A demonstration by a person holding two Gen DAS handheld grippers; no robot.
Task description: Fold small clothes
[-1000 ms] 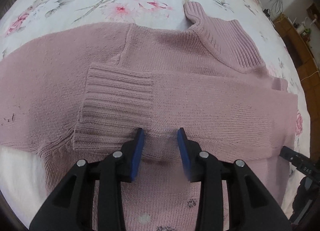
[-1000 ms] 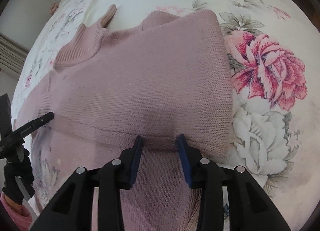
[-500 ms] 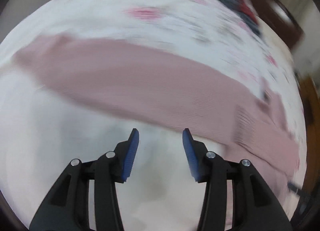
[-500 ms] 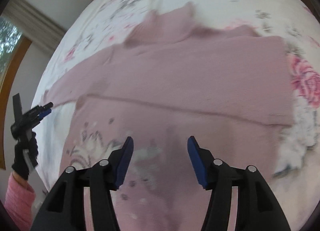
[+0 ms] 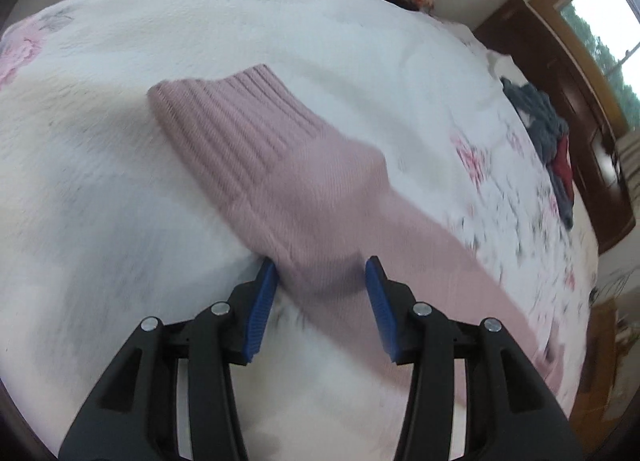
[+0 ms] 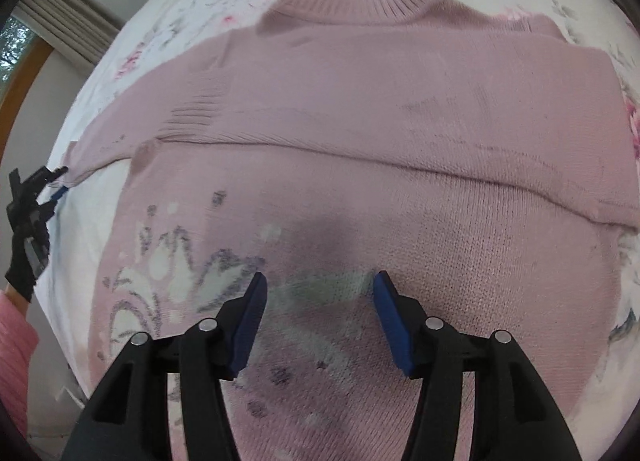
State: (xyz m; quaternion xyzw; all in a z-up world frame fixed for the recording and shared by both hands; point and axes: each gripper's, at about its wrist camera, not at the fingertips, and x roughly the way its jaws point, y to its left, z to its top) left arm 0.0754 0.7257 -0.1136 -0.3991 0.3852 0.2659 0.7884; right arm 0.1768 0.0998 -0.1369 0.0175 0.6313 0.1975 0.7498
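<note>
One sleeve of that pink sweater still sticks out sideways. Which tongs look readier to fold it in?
Probably the left tongs: open, straddling the outstretched sleeve. The right tongs hover open over the sweater body.

Pink knit sweater [image 6: 380,109], spread flat on a floral bedspread, filling most of the right wrist frame. Ribbed collar at top centre. One sleeve folded across the chest, its ribbed cuff left of centre. Grey-and-white pattern at lower left. Other sleeve [image 5: 320,197] stretched out, running from upper left to lower right in the left wrist frame, ribbed cuff at the upper-left end.
</note>
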